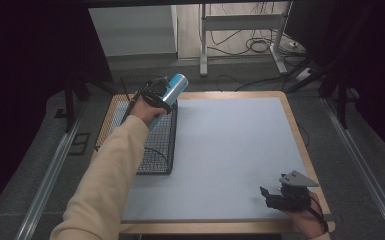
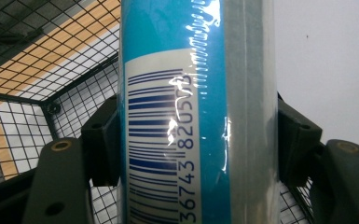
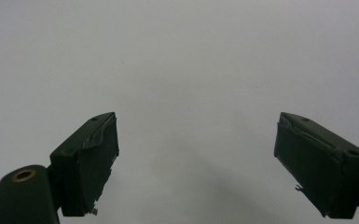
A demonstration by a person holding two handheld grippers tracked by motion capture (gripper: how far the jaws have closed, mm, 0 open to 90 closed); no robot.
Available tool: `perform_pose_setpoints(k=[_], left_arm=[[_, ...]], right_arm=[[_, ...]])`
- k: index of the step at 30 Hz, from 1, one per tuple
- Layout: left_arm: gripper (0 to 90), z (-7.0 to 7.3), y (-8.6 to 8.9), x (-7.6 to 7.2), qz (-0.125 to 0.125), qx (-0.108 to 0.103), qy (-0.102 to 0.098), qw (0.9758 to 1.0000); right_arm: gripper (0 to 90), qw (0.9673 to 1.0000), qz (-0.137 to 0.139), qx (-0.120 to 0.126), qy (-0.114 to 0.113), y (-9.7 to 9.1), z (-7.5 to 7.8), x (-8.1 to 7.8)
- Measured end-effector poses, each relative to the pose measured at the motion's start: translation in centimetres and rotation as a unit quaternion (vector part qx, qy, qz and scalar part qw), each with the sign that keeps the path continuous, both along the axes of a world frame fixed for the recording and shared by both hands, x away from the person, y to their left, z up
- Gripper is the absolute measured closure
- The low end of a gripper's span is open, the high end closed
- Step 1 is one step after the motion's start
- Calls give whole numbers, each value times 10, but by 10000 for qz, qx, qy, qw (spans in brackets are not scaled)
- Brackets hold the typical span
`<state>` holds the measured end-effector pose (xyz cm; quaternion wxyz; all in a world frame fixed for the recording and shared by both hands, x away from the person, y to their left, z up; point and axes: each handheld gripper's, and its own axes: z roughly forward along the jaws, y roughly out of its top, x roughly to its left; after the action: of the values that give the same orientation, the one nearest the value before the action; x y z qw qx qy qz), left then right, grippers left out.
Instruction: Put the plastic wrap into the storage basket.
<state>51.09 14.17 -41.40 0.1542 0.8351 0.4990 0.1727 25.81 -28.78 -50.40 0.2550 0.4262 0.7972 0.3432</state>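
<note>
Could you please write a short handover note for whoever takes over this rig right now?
Left gripper: shut on the blue can, jaws pressing both its sides, with the barcode facing the left gripper view's camera. It holds the can tilted over the far end of the black wire basket, at the table's left side.
Right gripper: open and holding nothing, low over the grey mat near the front right corner.
Done: the can is gripped and held over the basket.
Left: probably lowering the can into the basket and opening the jaws; the can is not yet set down.
</note>
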Motion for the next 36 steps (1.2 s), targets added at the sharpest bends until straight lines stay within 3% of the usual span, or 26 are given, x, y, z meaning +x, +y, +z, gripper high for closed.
perform_pose_setpoints(k=[5, 15, 27, 31, 32, 35, 36], left_arm=[[315, -4, -2, 2, -18, 200, 71, 9998], [315, -21, -3, 7, 71, 277, 161, 9995], [314, -26, -3, 8, 128, 320, 181, 9992], [303, -26, -2, 9, 118, 425, 205, 9988], [303, -26, -2, 9, 107, 427, 192, 9988], [281, -15, -1, 7, 167, 77, -84, 9998], [261, -15, -1, 7, 167, 77, -84, 9998]], right_arm=[[140, 10000, 3, -5, 14, 0, 0, 0], [140, 10000, -6, -16, 23, 0, -1, 0], [140, 10000, -6, -26, 43, 1, -1, 0], [140, 10000, -6, -25, 36, 1, -1, 0], [140, 10000, -6, -25, 36, 1, -1, 0], [140, 10000, -4, -28, 31, 1, -1, 0], [140, 10000, -4, -26, 35, 1, -1, -1]])
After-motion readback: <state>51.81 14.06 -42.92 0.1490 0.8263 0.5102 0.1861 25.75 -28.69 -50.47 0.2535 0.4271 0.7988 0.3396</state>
